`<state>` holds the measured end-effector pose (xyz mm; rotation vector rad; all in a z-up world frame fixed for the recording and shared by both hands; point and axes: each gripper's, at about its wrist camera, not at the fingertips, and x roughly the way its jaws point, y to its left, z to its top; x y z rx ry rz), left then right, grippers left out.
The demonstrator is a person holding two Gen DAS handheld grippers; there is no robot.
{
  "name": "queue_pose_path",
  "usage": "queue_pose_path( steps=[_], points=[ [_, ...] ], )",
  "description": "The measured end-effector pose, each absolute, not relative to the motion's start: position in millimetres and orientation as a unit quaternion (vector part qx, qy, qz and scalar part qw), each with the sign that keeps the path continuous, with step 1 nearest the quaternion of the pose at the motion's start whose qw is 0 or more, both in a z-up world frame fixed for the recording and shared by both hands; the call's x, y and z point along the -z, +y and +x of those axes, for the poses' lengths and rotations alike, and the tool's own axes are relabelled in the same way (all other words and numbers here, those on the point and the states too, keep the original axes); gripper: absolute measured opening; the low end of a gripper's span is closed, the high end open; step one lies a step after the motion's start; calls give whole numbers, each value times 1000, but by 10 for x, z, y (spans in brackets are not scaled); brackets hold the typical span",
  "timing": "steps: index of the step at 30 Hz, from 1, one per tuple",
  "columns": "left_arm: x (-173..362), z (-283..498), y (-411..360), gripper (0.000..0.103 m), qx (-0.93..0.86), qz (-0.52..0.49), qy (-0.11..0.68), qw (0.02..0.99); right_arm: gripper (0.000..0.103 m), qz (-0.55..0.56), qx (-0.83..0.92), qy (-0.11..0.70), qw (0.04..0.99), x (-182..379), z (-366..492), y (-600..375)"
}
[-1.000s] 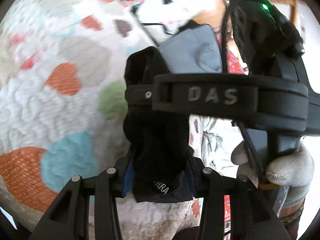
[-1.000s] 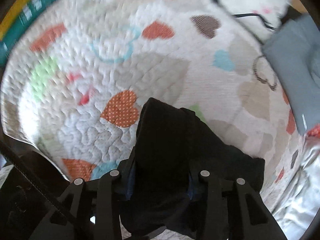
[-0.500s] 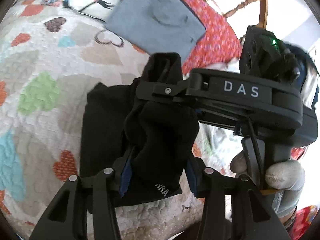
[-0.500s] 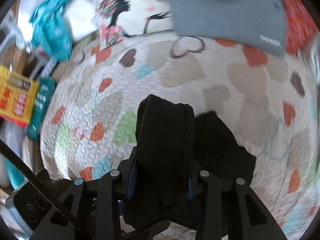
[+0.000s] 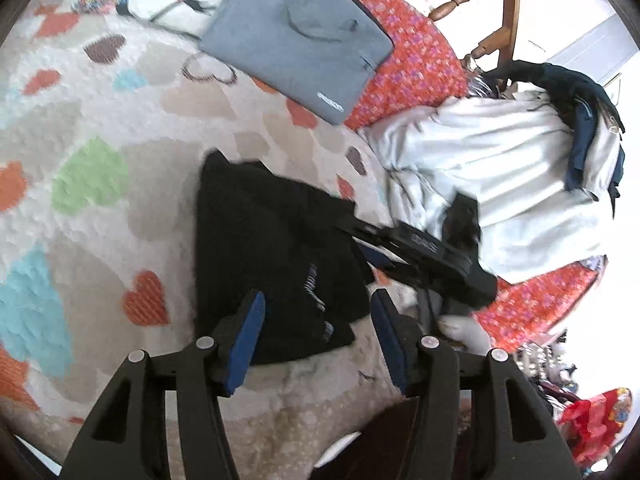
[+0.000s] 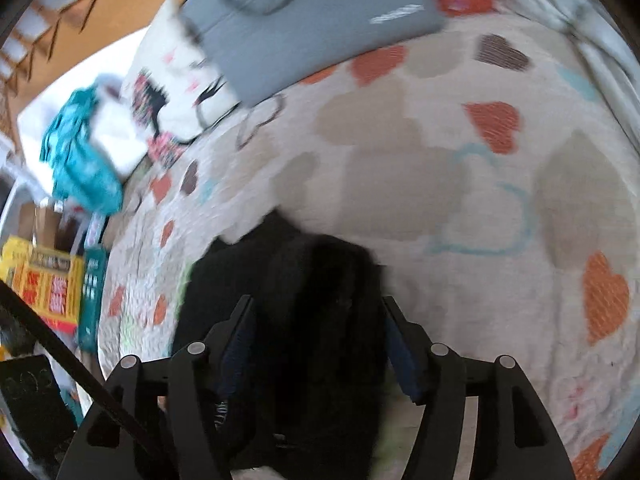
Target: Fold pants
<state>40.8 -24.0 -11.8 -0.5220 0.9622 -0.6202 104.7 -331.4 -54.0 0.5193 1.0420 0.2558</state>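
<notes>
One pair of black pants (image 5: pixel 276 264) lies folded into a flat bundle on a quilt (image 5: pixel 100 120) printed with coloured hearts, and two tongs work over it, one in each hand. In the left wrist view the left tongs (image 5: pixel 316 320) stand apart with their blue pads clear of the cloth; the near edge of the bundle lies between and just beyond the tips, and their jaws have just been opening. The right tongs (image 5: pixel 360 240) show in that same view at the right edge of the bundle, reaching in from the right, with a white-gloved hand (image 5: pixel 464 330) below them. In the right wrist view the right tongs (image 6: pixel 316 332) are spread wide with a dark hump of the pants (image 6: pixel 304 320) between the jaws; the picture is blurred, but the pads appear to stand off the cloth, and these jaws too have just been opening. Far on the bed rests one grey laptop sleeve (image 5: pixel 296 36), partly on a red patterned cloth (image 5: pixel 412 72). To the right lies a heap of pale clothing (image 5: pixel 500 184), close against the right edge of the pants. A printed pillow (image 6: pixel 172 92) sits at the far left.
</notes>
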Motion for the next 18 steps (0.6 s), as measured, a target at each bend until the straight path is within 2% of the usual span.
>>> queue_pose_path(
  steps=[3, 7, 9, 11, 15, 18],
  points=[
    [119, 512, -178, 54, 271, -250, 445, 816, 68, 281, -85, 441, 848, 407, 904, -3612],
    [201, 654, -315, 54, 262, -242, 447, 821, 68, 326, -175, 355, 858, 56, 707, -3571],
    [292, 677, -458, 54, 266, -221, 458, 819, 68, 357, -240, 349, 832, 47, 699, -3439],
    [368, 656, -566, 54, 264, -198, 463, 823, 68, 400, -292, 375, 784, 213, 753, -3271],
    [416, 580, -671, 55, 268, -171, 448, 836, 68, 401, -239, 458, 757, 672, 836, -3153],
    [470, 578, -798, 57, 285, -150, 448, 834, 51, 344, -158, 496, 781, 814, 826, -3248]
  ],
)
